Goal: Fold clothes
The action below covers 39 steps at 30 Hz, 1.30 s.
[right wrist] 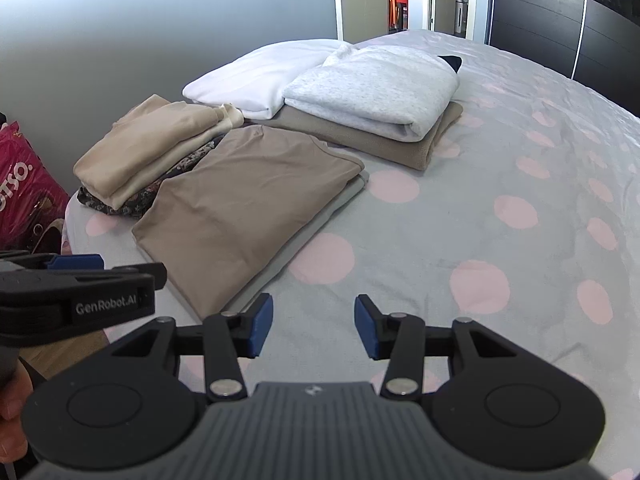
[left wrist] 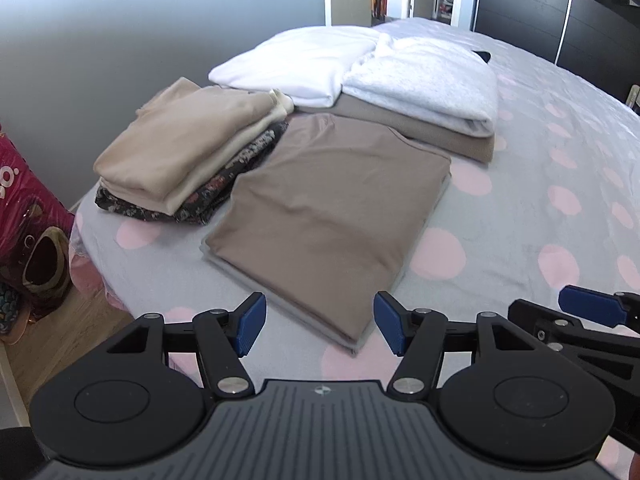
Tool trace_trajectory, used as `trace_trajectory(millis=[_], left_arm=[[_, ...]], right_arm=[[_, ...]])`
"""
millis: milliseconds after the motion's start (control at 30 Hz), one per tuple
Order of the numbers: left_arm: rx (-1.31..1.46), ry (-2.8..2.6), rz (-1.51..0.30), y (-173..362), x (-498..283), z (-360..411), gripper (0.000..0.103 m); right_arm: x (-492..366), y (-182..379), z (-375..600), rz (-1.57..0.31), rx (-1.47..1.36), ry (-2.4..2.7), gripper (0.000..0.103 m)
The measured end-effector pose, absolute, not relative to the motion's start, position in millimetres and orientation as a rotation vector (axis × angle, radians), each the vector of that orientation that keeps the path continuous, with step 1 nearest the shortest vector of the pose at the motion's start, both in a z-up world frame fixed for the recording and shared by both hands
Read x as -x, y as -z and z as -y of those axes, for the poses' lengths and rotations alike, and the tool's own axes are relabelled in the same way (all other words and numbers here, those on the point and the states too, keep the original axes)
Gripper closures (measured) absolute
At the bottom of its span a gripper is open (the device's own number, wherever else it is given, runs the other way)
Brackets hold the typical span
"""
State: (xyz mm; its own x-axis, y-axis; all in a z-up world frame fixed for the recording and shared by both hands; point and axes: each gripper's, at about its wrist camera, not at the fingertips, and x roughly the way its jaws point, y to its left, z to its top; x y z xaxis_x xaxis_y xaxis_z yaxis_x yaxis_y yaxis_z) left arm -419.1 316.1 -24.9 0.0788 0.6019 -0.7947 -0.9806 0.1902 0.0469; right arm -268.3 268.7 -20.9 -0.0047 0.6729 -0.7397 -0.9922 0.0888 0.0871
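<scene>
A folded taupe garment (left wrist: 328,216) lies flat on a grey one on the bed, also in the right wrist view (right wrist: 248,212). My left gripper (left wrist: 320,326) is open and empty, just short of its near corner. My right gripper (right wrist: 314,326) is open and empty over bare bedding to the right of the garment. A beige stack on floral fabric (left wrist: 188,148) sits left of it. Folded white (left wrist: 296,68) and light grey (left wrist: 424,84) pieces lie behind on a tan layer.
The bed (right wrist: 500,208) has a grey cover with pink dots. A pink bag (left wrist: 28,200) stands on the wooden floor at the bed's left edge. A grey wall is at left, a dark wardrobe (right wrist: 560,24) and a doorway behind.
</scene>
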Motion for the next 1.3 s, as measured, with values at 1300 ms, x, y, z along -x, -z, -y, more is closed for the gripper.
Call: trace_trajectory(millis=[1300], left_arm=[[0.568,-1.326,-0.752,14,411,-300,0.039]], right_arm=[[269,22,-258,-0.734,0.538,-1.378,0.040]])
